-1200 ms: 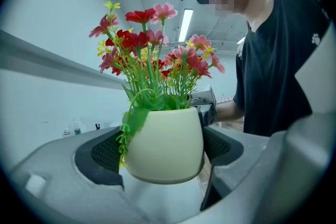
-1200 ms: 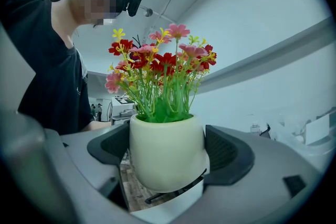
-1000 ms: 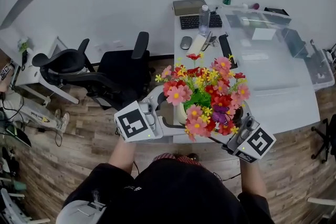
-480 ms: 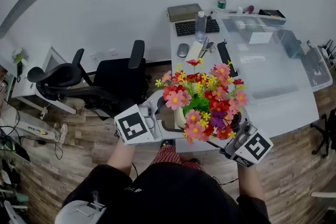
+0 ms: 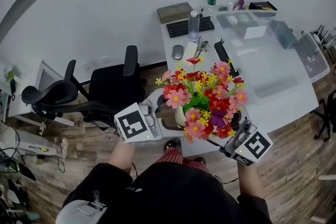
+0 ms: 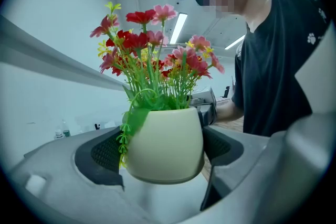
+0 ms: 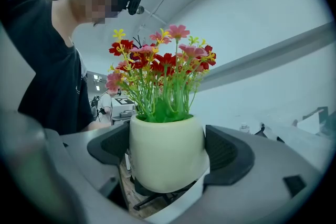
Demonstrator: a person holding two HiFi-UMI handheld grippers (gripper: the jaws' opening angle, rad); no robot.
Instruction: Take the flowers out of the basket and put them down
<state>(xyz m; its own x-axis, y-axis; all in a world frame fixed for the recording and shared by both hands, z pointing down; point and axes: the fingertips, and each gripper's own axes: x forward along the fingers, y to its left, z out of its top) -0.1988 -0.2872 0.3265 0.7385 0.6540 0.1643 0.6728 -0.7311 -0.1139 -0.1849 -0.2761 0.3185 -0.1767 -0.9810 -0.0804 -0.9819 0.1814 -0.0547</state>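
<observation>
Where the wooden floor (image 5: 79, 165) runs up to the pale wall, the white desk (image 5: 294, 102) is seen stretching away to the right, and a black office chair (image 5: 113, 86) is parked just off the desk's left edge. At the desk's near left corner, lifted clear of its top, a cream pot (image 6: 165, 139) is gripped from two opposite sides. The left hand-held gripper (image 6: 161, 153) is clamped on it with a ribbed pad pressed to each flank, and the right hand-held gripper (image 7: 169, 153) is likewise closed around its belly. The pot is held upright, and floor and chair legs are glimpsed beneath it in the right gripper view. The flowers (image 5: 205, 97), red, pink and yellow on green stems, are set in the pot and spread above both grippers. Toward the desk's far left end a black keyboard (image 5: 176, 30) is laid, a clear water bottle (image 5: 192, 26) is stood at it, and a grey mouse (image 5: 177, 52) is placed nearer along the same edge.
</observation>
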